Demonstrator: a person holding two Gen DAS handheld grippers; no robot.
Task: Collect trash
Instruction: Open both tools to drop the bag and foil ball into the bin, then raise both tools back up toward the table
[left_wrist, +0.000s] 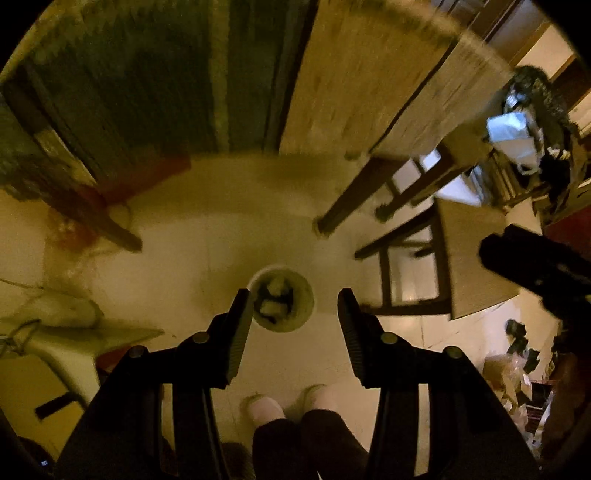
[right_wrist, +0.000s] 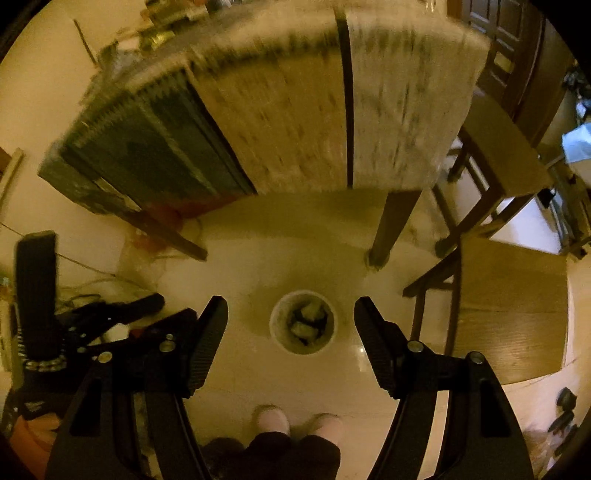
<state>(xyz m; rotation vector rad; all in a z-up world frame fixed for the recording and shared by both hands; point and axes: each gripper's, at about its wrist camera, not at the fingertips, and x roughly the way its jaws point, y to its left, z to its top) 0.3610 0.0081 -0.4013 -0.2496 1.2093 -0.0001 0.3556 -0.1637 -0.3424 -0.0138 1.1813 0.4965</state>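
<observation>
A white round trash bin (left_wrist: 295, 325) (right_wrist: 280, 339) stands on the pale floor far below, with crumpled trash (left_wrist: 275, 299) (right_wrist: 306, 321) inside it. My left gripper (left_wrist: 293, 295) hangs high over the bin, pointing steeply down, open with nothing between its fingers. My right gripper (right_wrist: 291, 301) is also high above the bin, open wide and holding nothing. In the right wrist view the left gripper's dark body (right_wrist: 110, 317) shows at the left edge. Part of the right gripper (left_wrist: 535, 266) shows at the right of the left wrist view.
A table with a patterned cloth (right_wrist: 314, 122) (left_wrist: 369, 81) stands behind the bin, its leg (right_wrist: 388, 229) close by. Wooden chairs (right_wrist: 509, 306) (left_wrist: 469, 258) sit to the right. The person's slippered feet (right_wrist: 273, 421) (left_wrist: 266, 410) are in front of the bin. Clutter and cables (right_wrist: 92, 280) lie at the left.
</observation>
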